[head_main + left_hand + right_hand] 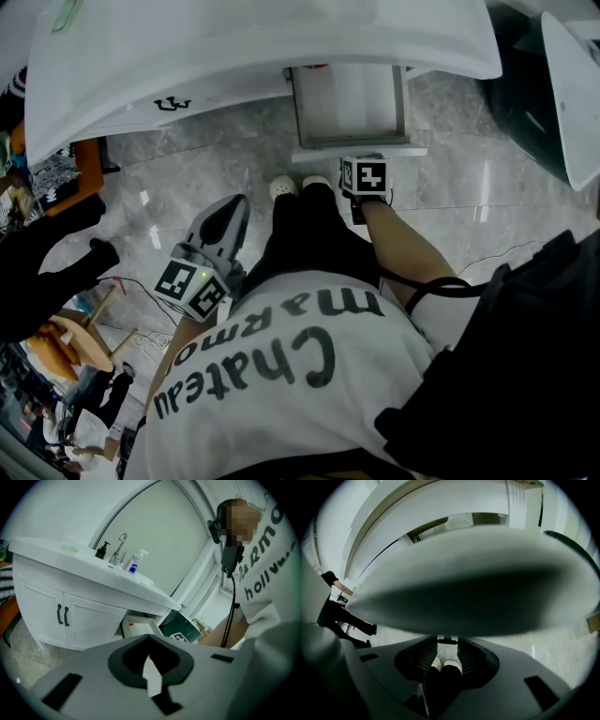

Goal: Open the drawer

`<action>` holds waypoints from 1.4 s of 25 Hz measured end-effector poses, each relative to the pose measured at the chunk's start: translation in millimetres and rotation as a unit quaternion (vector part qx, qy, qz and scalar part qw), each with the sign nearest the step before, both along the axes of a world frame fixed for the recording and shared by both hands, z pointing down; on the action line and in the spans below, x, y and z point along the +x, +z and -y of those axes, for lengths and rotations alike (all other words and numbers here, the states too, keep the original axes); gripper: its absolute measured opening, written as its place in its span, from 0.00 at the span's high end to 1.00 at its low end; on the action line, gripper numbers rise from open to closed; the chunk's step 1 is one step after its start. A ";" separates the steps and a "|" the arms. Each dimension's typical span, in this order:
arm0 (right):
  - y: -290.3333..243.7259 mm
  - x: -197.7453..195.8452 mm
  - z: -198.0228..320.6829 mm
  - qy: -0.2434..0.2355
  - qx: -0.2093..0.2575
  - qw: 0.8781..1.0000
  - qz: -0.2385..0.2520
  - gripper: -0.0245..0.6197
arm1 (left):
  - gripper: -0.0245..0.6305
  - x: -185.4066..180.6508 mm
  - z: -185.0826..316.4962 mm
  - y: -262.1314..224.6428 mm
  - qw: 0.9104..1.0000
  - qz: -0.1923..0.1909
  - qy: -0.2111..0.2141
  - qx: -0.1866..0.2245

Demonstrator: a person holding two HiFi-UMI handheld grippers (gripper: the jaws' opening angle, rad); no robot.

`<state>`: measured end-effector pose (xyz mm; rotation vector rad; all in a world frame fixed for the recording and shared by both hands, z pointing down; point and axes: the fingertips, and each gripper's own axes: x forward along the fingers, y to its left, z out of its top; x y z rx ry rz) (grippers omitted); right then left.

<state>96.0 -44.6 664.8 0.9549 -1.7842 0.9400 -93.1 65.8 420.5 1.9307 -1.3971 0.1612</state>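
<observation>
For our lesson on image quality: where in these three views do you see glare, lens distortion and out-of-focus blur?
Head view: glare streaks on the marble floor. Left gripper view: fisheye bends the vanity counter, corners black. Right gripper view: a close white panel is a shadowed, out-of-focus blur.

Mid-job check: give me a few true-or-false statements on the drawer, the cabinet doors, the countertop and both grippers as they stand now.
1. The drawer under the white counter stands pulled out. True.
2. The left gripper grips a cabinet door handle. False: it is held clear of the counter, jaws together and empty.
3. The right gripper is over by the cabinet doors. False: it is at the drawer's front panel, jaws apart.
4. A tap and two bottles stand on the counter. True.
5. Both cabinet doors hang open. False: both are shut, their dark handles side by side.
</observation>
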 end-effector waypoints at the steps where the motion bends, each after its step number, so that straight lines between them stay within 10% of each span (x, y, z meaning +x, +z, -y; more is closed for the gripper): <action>1: 0.1 -0.2 -0.1 0.002 0.000 1.000 0.001 0.74 | 0.96 0.0 -0.7 -0.2 1.000 0.001 0.000 0.000; 21: -16.8 4.4 -1.2 -0.040 0.009 0.999 0.000 0.69 | 0.96 12.3 -5.3 -9.6 1.000 0.006 0.002 0.018; 28: -39.9 46.9 -33.5 -0.120 -0.041 0.989 -0.073 0.94 | 0.96 16.5 15.9 -22.3 0.999 0.003 0.002 0.037; 35: -129.0 51.2 -3.7 -0.112 0.036 0.991 0.069 0.95 | 0.96 25.5 42.4 -21.6 1.000 0.013 0.000 0.028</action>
